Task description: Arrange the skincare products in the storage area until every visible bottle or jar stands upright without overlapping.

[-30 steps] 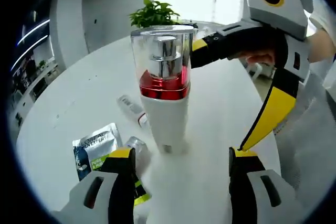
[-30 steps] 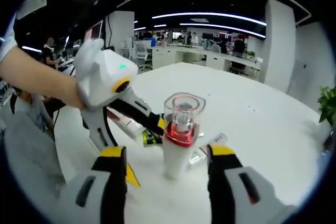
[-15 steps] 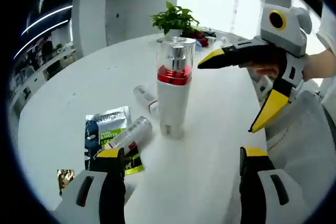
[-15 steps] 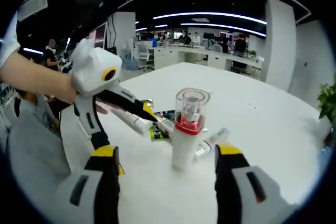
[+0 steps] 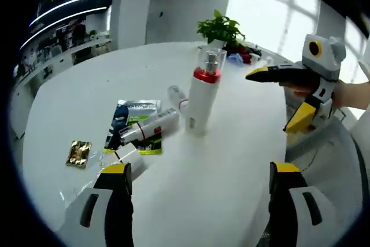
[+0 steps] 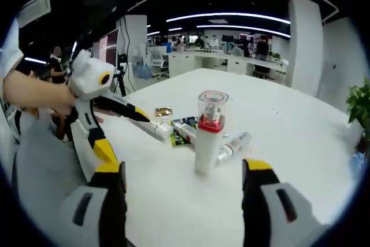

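A white pump bottle (image 5: pixel 201 101) with a red band and clear cap stands upright on the white table (image 5: pixel 219 166), free of both grippers. Beside it lie a silver tube (image 5: pixel 149 127), a small clear tube (image 5: pixel 176 95) and a short white tube (image 5: pixel 132 155). My left gripper (image 5: pixel 199 198) is open and empty, well back from the bottle. In the right gripper view the same bottle (image 6: pixel 208 134) stands ahead of my open, empty right gripper (image 6: pixel 185 167), with a tube (image 6: pixel 234 144) lying behind it. The left gripper (image 6: pixel 130 140) hangs open at the left there.
Printed sachets (image 5: pixel 132 115) and a gold sachet (image 5: pixel 78 153) lie flat left of the bottle. A potted plant (image 5: pixel 219 29) stands at the table's far edge. The right gripper (image 5: pixel 269 102), held by a hand, hovers open to the bottle's right. Office desks and people are beyond.
Both grippers have drawn back from the upright bottle, which now looks smaller and stands alone. More of the lying tubes and sachets has come into view.
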Motion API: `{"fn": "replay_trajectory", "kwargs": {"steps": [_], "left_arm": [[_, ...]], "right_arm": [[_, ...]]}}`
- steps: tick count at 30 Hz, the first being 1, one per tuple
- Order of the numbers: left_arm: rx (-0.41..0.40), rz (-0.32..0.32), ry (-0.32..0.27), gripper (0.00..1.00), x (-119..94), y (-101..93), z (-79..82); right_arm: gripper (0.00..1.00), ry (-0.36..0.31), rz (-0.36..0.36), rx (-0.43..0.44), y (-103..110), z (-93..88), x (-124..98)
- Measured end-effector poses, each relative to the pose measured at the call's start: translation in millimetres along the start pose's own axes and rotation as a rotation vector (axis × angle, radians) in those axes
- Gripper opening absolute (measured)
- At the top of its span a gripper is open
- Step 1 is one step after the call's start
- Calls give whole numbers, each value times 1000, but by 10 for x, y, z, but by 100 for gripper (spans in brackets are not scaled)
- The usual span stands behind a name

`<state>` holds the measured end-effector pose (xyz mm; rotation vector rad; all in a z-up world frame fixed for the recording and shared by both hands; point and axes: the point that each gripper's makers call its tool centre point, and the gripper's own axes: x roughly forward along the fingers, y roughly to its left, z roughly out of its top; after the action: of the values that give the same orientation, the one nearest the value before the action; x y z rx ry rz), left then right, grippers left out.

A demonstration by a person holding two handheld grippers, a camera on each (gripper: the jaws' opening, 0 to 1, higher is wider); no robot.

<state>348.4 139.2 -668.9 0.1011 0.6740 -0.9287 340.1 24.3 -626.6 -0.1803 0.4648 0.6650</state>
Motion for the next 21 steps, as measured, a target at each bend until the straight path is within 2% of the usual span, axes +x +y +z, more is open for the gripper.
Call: {"fn": "replay_trajectory", "kwargs": {"steps": [12,21], "left_arm": [[-67,81,-46,97,-381,-104,-168],[-115,122,-70,97,-605,-199,-254]], "right_arm": [[86,-44,9,38,107,102,-238],[89,-42,11,37,157,48,-377]]}}
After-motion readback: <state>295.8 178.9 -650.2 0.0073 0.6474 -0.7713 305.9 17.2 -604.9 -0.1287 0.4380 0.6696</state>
